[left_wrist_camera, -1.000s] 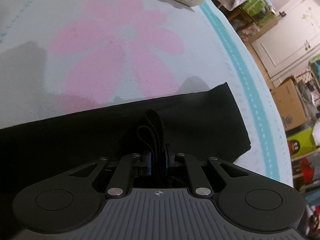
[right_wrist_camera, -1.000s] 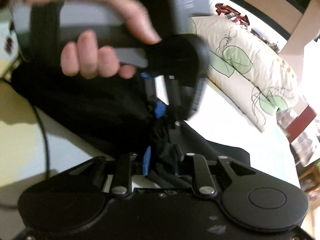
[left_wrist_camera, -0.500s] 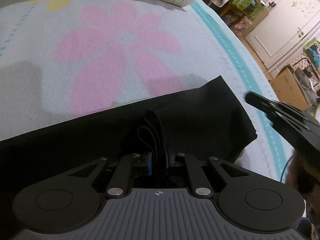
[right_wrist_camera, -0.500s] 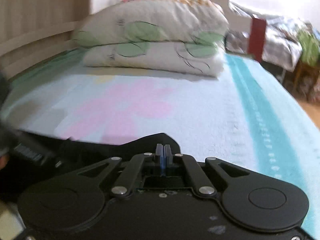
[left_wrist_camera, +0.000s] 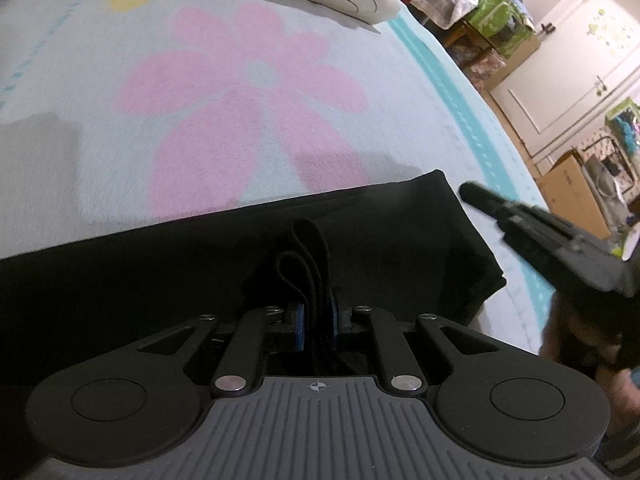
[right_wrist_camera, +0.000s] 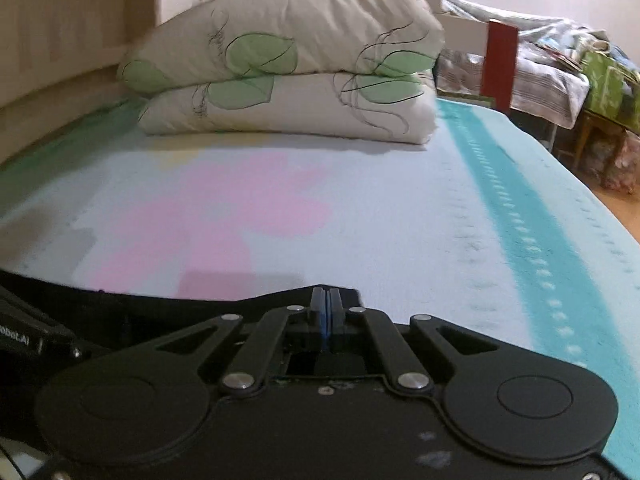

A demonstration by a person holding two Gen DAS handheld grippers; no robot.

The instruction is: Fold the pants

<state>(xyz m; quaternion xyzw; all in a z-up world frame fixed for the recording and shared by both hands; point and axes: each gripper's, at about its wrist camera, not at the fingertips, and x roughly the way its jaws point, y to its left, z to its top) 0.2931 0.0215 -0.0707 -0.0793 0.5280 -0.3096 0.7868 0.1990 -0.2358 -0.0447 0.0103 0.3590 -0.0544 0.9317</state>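
pants (left_wrist_camera: 160, 272) cut off left | left gripper (left_wrist_camera: 316, 320) jaws pinching folds, depth unclear

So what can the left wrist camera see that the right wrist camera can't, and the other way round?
Only the left wrist view shows the left hand-held gripper pinching a bunched fold of the black fabric pants, a white door and a brown cardboard box.

Only the right wrist view shows the whole stack of white leaf-print pillows and the right hand-held gripper with its blue pads shut on nothing.

Both show the pale bedspread with the pink flower and teal stripe.
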